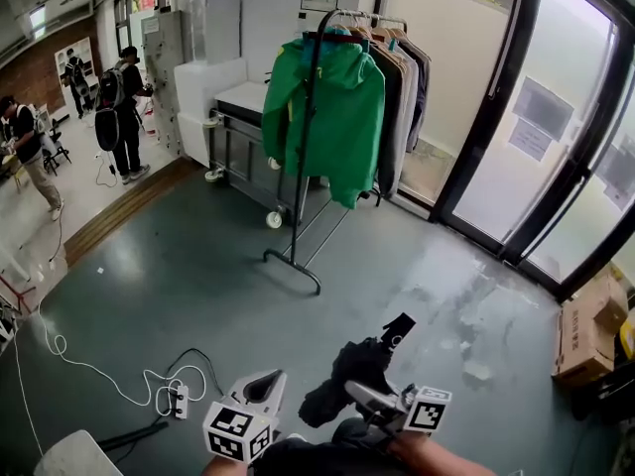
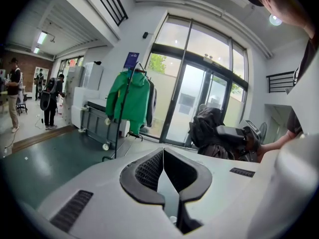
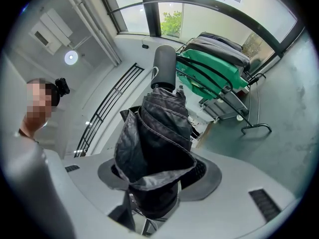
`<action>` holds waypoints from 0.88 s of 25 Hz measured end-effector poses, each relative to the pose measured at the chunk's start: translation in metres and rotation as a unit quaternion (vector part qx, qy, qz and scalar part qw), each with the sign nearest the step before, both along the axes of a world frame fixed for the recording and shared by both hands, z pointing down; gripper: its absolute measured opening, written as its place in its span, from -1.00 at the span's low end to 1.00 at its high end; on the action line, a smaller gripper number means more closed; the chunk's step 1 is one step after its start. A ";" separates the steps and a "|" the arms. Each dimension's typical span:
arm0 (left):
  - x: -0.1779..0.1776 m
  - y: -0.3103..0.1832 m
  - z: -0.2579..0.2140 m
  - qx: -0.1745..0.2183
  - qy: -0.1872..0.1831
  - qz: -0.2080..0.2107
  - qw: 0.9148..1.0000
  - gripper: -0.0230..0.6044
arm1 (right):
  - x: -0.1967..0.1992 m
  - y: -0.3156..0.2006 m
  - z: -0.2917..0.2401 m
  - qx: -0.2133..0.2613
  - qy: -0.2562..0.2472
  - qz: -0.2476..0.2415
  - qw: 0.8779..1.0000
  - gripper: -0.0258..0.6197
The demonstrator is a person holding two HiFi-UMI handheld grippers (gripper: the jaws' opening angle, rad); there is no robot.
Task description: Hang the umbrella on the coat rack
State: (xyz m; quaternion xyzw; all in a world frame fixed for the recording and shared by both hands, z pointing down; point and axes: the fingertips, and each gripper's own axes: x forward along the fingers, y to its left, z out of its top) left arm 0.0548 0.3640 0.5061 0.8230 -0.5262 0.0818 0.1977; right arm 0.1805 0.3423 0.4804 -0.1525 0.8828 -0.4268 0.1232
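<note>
Getting the umbrella (image 1: pixel 342 380) to the coat rack (image 1: pixel 306 147) looks like the step in hand, since the rack stands well apart across the grey floor (image 1: pixel 198 266). The right gripper (image 1: pixel 369 397) is clamped on the folded black canopy near its lower end. The fabric is bunched between its jaws and the cylindrical handle (image 3: pixel 164 67) points out ahead toward the rack. The left gripper (image 1: pixel 260 387) has its jaws closed together on nothing and sits beside the right one. To do this well, I would hold the clamp firm on the fabric, because soft folds can slip, and keep the handle end leading. A wrist strap seems to hang by the handle, though it is too small to be sure; if there is one, that loop is likely what should catch on the rack. The top rail (image 1: pixel 369 16) is crowded with a green jacket (image 1: pixel 332 107) and darker coats (image 1: pixel 402 97), so aiming for a bare stretch of rail or the end post seems wiser than pushing in among the hangers. The free left gripper could spread the loop or steady the rack.
</note>
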 end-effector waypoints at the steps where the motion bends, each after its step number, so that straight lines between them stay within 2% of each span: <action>1: -0.004 0.002 0.001 -0.001 0.004 -0.002 1.000 -0.88 | -0.003 -0.001 0.000 0.000 0.005 0.000 1.000 -0.23; 11: -0.033 -0.032 0.010 -0.005 0.012 -0.019 1.000 -0.88 | -0.031 -0.042 0.012 -0.010 0.009 -0.012 1.000 -0.23; 17: -0.053 -0.078 -0.002 0.002 -0.001 -0.036 0.999 -0.88 | -0.053 -0.101 -0.003 -0.013 -0.028 -0.023 0.999 -0.23; 22: -0.063 -0.140 -0.017 0.011 0.004 -0.049 0.999 -0.88 | -0.058 -0.159 -0.018 0.003 -0.026 -0.030 0.999 -0.23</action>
